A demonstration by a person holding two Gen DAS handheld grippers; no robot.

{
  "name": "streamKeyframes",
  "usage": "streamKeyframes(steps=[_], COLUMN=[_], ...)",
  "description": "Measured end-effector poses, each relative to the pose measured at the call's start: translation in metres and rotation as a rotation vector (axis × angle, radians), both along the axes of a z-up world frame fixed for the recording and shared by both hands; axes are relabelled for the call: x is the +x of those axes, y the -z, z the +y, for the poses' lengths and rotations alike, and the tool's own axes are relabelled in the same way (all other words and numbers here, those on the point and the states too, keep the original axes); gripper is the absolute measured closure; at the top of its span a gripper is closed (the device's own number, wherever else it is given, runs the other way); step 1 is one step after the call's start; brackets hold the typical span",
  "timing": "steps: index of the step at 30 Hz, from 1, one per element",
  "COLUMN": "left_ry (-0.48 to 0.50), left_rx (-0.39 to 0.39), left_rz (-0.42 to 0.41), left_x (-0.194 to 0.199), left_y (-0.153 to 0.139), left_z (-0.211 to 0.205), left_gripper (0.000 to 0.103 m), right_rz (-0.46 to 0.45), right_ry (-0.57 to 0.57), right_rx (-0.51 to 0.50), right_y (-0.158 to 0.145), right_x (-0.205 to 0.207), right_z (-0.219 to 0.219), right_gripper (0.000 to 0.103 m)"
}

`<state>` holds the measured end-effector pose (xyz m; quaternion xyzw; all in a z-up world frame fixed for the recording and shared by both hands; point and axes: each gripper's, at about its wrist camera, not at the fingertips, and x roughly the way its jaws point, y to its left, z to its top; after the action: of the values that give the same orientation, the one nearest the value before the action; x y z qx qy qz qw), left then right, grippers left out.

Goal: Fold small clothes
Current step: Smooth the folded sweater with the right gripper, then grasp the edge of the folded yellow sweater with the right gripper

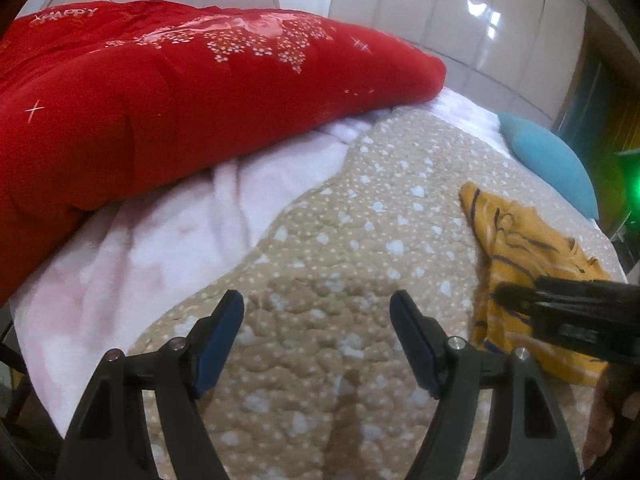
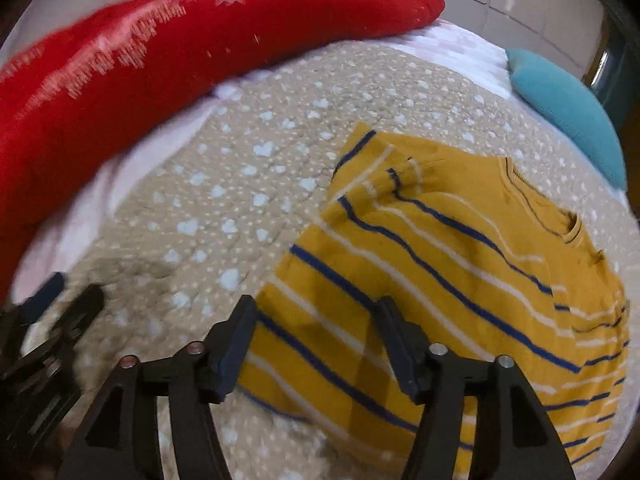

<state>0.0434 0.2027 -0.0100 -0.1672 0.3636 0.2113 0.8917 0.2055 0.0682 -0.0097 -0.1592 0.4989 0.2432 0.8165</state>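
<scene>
Nearest to me, the right gripper (image 2: 316, 340) hangs low over the bottom hem of the yellow striped shirt (image 2: 440, 272), its 2 fingers spread wide with nothing between them; the hem edge runs right under the gap. The left gripper (image 1: 318, 340) is likewise released, both pads apart, over bare beige quilt (image 1: 340, 240), with the shirt off to its right and not touching it.

As for progress, I'd say the folding has barely begun. The shirt lies mostly spread on the quilt, collar toward the far side, with 1 sleeve turned in across the chest. That may be a first fold or just how it landed; I can't tell. The body folds still look undone.

Further back a white blanket (image 1: 160, 232) bunches under a big red duvet (image 1: 160, 100), and a teal cushion (image 2: 572, 108) sits at the far right edge of the bed.
</scene>
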Motion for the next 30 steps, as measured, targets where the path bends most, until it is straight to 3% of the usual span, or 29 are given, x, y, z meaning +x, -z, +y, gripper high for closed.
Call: streamKeyframes(steps=[5, 11, 14, 19, 30], left_ry=[0.003, 0.0, 0.001, 0.0, -0.005], left_rx=[0.001, 0.019, 0.013, 0.015, 0.021], left_rz=[0.014, 0.019, 0.02, 0.028, 0.039], left_x=[0.001, -0.002, -0.003, -0.004, -0.003], left_y=[0.003, 0.003, 0.004, 0.006, 0.009], left_z=[0.003, 0.003, 0.003, 0.005, 0.004], left_gripper=[0.028, 0.028, 0.028, 0.028, 0.028], right_rz=[-0.029, -0.061, -0.049, -0.057, -0.129], right_ry=[0.009, 0.003, -0.004, -0.009, -0.02], right_rx=[-0.137, -0.217, -0.22, -0.23, -0.269], right_y=[0.022, 0.03, 0.03, 0.03, 0.032], right_x=[0.005, 0.001, 0.002, 0.002, -0.012], right_z=[0.021, 0.03, 0.028, 0.023, 0.026], right_gripper=[0.031, 0.028, 0.032, 0.056, 0.058])
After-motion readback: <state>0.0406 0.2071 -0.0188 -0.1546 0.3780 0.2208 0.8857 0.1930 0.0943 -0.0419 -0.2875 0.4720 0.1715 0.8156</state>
